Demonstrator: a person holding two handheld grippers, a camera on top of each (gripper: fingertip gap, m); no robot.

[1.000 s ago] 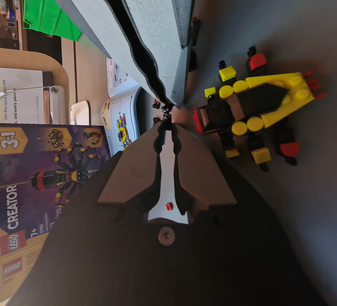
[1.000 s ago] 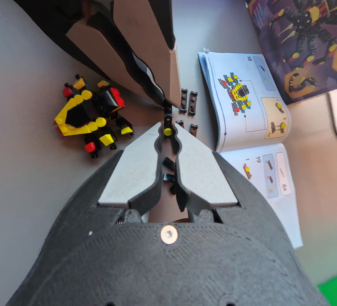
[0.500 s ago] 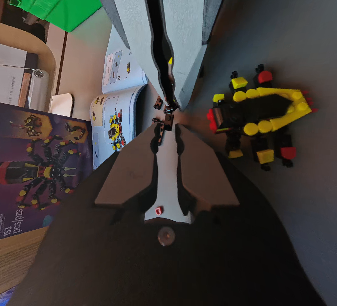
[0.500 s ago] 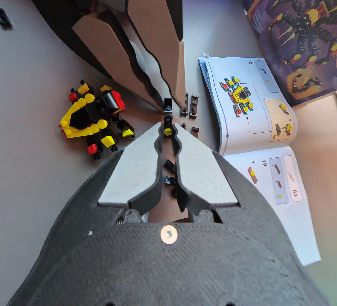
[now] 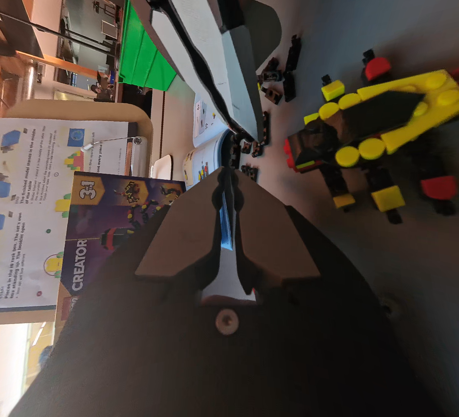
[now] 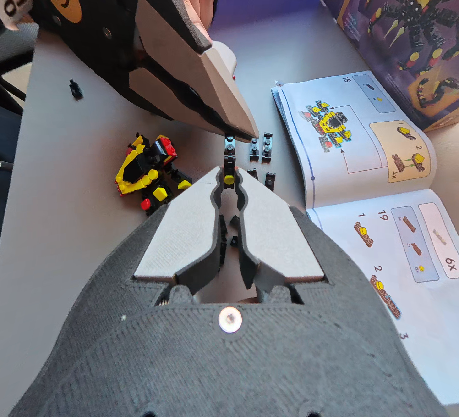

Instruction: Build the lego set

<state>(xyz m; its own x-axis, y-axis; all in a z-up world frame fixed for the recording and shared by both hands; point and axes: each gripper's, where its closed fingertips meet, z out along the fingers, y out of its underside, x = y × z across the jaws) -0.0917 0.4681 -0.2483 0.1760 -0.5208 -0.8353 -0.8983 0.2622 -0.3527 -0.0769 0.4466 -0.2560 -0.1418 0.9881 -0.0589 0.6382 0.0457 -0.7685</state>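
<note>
The yellow and black body (image 6: 146, 171) sits built near the table's (image 6: 62, 206) left edge. The right gripper (image 6: 229, 176) pinches a black leg piece (image 6: 229, 156); the left gripper (image 6: 244, 135), fingers together, meets its far end. More black pieces (image 6: 260, 151) wait.

The left gripper (image 6: 229, 135), which half a second ago stood with its fingers spread and clear of the chain, has closed its fingertips on the far end of the black leg chain (image 6: 229, 156), whose near end, with the yellow stud, sits between the right gripper (image 6: 229, 176) fingertips. In the left wrist view its jaws, spread half a second ago, are now drawn nearly together at the tips, and the camera has tipped so that the printed sheet (image 5: 37, 206) and the room behind the green bin (image 5: 141, 57) come into sight. The yellow and black model (image 6: 149, 171) now appears nearer the right gripper than before.
</note>
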